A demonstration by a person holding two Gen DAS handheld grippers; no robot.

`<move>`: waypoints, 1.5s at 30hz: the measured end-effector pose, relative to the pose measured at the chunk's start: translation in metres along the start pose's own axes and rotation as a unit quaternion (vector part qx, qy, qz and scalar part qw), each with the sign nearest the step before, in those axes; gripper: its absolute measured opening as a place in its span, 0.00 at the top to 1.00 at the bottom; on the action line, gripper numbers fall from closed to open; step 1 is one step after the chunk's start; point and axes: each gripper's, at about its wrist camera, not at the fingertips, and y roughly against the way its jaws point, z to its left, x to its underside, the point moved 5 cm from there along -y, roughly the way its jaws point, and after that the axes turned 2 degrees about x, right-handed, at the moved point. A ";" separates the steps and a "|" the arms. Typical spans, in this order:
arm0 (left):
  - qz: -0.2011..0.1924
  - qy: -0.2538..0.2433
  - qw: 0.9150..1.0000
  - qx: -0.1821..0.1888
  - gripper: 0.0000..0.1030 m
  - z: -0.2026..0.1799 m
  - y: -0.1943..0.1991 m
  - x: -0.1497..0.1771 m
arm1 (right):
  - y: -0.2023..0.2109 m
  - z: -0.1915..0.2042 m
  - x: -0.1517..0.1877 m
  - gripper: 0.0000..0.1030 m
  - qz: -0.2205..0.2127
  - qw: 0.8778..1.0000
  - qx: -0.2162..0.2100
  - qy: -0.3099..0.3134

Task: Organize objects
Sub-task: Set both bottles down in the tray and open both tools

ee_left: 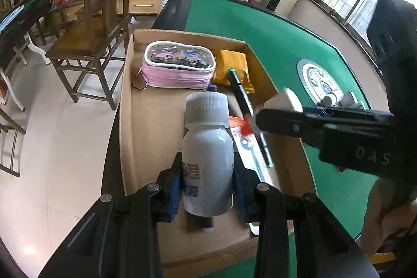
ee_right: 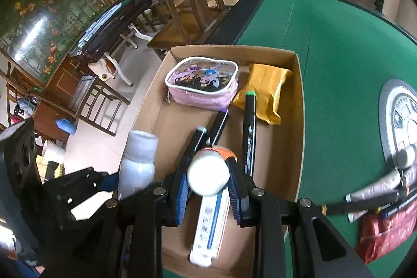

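1. Left wrist view: the left gripper (ee_left: 208, 189) clamps a white bottle (ee_left: 207, 147) over the cardboard box (ee_left: 127, 106), which already holds a pink pouch (ee_left: 179, 64) and markers.
2. Right gripper (ee_right: 208, 186) grips a small white jar (ee_right: 208, 175) above the box.
3. Items on the green table (ee_right: 338, 69) remain unsorted.

We see the left gripper (ee_left: 207, 180) clamping a white screw-cap bottle (ee_left: 207, 147) over the cardboard box (ee_left: 126, 106) on the green table (ee_left: 273, 43). Inside: pink pouch (ee_left: 179, 67), yellow packet (ee_left: 232, 64), black marker (ee_left: 241, 93). The right gripper (ee_left: 276, 108) pinches a white cap.

Two bottles (ee_left: 208, 158) (ee_right: 208, 175); three markers (ee_right: 249, 132); one pouch (ee_right: 202, 86)
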 end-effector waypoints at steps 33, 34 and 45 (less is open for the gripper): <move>0.011 0.014 0.999 -0.030 0.68 0.033 -0.051 -0.038 | -0.061 -0.020 -0.056 0.70 0.012 0.999 0.026 -0.028; 0.012 0.016 0.999 -0.030 0.68 0.033 -0.052 -0.039 | -0.060 -0.019 -0.057 0.70 0.012 0.999 0.021 -0.029; 0.019 0.030 0.999 -0.020 0.60 0.029 -0.047 -0.037 | -0.027 -0.025 -0.048 0.58 -0.009 0.999 -0.003 -0.040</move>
